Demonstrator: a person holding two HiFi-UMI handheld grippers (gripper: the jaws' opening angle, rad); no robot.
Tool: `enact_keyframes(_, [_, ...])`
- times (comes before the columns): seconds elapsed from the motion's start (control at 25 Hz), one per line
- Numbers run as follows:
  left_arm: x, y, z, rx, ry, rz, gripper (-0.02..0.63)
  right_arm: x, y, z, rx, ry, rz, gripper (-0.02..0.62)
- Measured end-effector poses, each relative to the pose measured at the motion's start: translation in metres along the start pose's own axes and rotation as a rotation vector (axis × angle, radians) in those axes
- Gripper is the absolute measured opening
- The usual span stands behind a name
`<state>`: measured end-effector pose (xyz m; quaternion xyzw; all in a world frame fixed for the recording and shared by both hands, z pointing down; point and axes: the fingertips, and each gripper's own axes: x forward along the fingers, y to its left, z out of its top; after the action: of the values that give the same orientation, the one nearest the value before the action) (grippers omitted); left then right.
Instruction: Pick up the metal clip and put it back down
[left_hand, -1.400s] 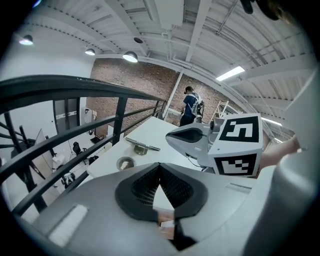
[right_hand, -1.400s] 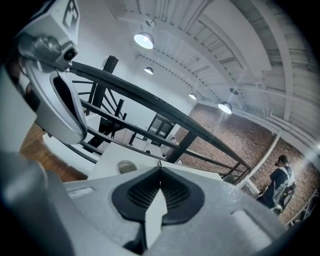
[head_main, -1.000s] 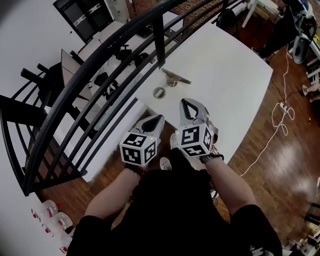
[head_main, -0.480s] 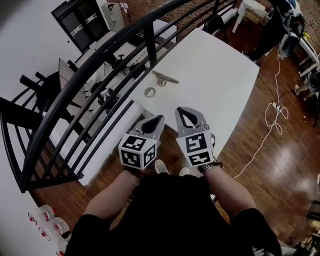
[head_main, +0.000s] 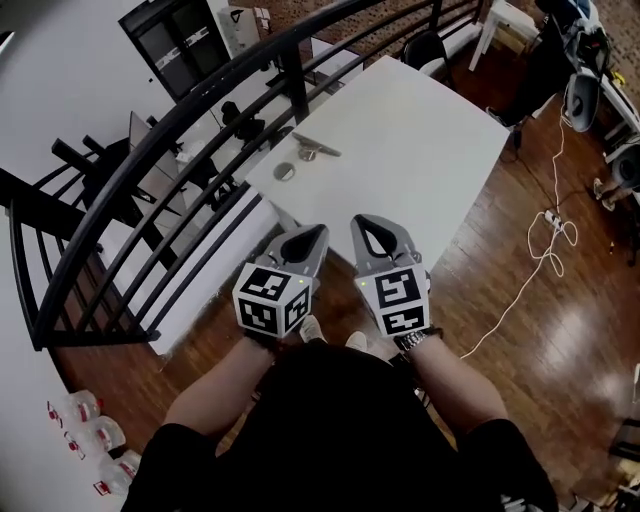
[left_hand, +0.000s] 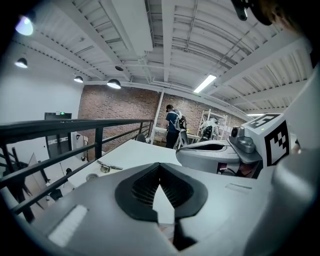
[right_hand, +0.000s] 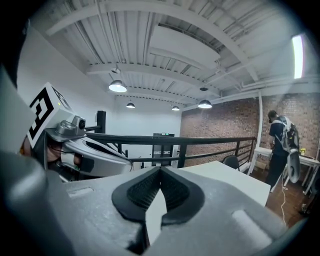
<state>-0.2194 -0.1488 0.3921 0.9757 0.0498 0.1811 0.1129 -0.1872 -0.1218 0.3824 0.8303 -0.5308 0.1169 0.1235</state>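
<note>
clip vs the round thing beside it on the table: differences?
The clip is long and narrow; the round piece is a small ring-like disc. The clip lies farther from the person; the round piece sits nearer, by the edge of the table. Both are greyish and lie on that white top, apart.

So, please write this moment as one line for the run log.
left tool: shut, empty | right tool: shut, empty | metal clip: on white table, away from tools

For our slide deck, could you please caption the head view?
Left gripper and right gripper, both shut, held near the white table; the metal clip lies at its far side.
</note>
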Motion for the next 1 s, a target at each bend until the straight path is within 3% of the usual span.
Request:
enact_keyframes(0.4, [-0.022, -0.033, 0.0, 0.031, -0.026, 0.047, 0.011, -0.04, 0.011, 0.002, 0.018, -0.054, 0.052, -0.008])
enact_keyframes(1.0, [-0.054, -0.032, -0.001, 0.065, -0.043, -0.019, 0.011, -0.047, 0.039, 0.005, 0.08, -0.041, 0.009, -0.008])
